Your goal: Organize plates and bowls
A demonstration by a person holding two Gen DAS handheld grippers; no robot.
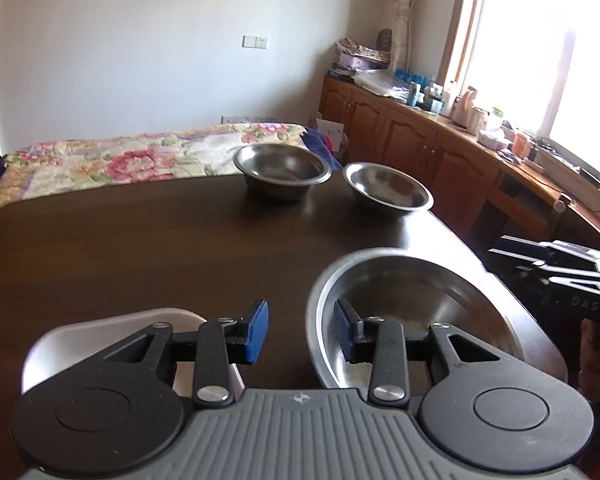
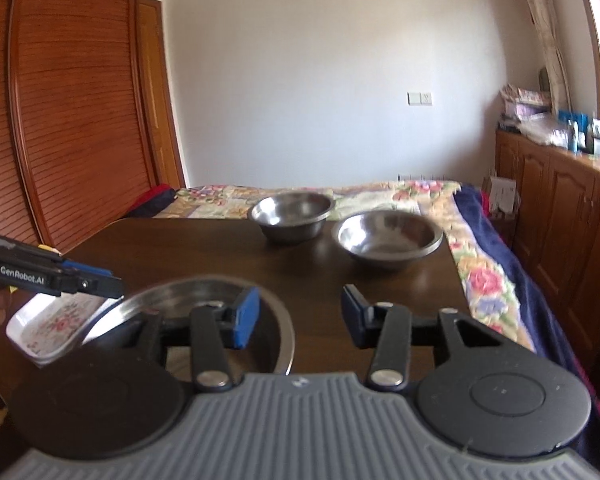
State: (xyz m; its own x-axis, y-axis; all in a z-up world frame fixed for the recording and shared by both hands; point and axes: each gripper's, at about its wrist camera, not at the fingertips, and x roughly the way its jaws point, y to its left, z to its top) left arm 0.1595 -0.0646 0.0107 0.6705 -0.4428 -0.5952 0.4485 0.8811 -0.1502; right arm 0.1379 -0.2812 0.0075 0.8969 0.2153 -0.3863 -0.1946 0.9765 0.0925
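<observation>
Near bowl: a wide, shallow stainless-steel bowl (image 1: 416, 312) sat upright on the dark brown wooden worktop (image 1: 140, 248), at the near right part of it, close to the right edge.

Bearing from left jaws: the left gripper (image 1: 302, 330) was gaping wide with nothing held. Its right blue pad (image 1: 344, 330) appeared over the bowl's left rim, its left pad over bare wood. Contact could not be told.

Bearing from right jaws: the right gripper (image 2: 298, 316) was also wide open and empty. Its left pad (image 2: 246, 316) appeared over the bowl's interior (image 2: 204, 300), its right pad over bare worktop. The bowl's right rim thus lay between the two pads in that view.

Nearer hand: judged about equal; each straddled an opposite rim of the same bowl.

Axis: the bowl was round, so no long axis; only the rim direction mattered.

Plate: a white rectangular plate with a floral print (image 2: 54, 328) lay just left of the near bowl, seemingly touching or tucked slightly under its rim.

Far bowls: a deeper steel bowl (image 1: 282, 170) and a flared steel bowl (image 1: 388, 190) stood near each other at the far edge, well apart from the jaws.

Beyond: a bed with a floral quilt (image 1: 140, 156).

Judgement: a rim pinch seemed the likely next step; thin metal could slip.
</observation>
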